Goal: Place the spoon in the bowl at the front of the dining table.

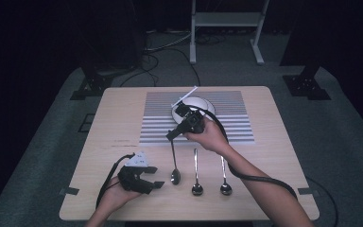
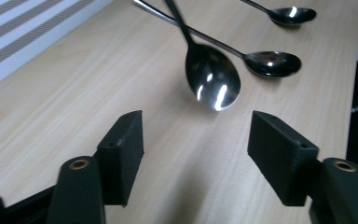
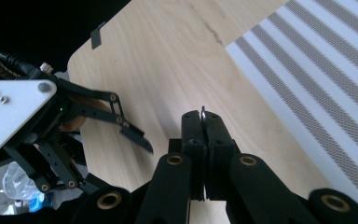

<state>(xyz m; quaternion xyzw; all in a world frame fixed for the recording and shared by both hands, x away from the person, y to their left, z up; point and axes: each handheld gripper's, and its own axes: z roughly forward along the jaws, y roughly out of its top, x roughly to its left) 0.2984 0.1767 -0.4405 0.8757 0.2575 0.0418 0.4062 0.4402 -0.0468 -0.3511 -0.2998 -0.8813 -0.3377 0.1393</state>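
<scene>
Three spoons on table (image 1: 99, 123); right gripper (image 1: 171, 136) pinches leftmost spoon (image 1: 174, 163) by its thin, slippery, stiff handle, left gripper (image 1: 154, 177) open, empty.

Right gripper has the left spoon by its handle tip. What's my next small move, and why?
Probably keep lifting the spoon and carry it toward the white bowl on the striped mat. The right gripper is shut on the handle tip, the spoon hangs bowl-down just above the table, and the left gripper stands open beside it.

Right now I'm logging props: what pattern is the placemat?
The placemat has grey and white stripes, clearest in the high view.
</scene>
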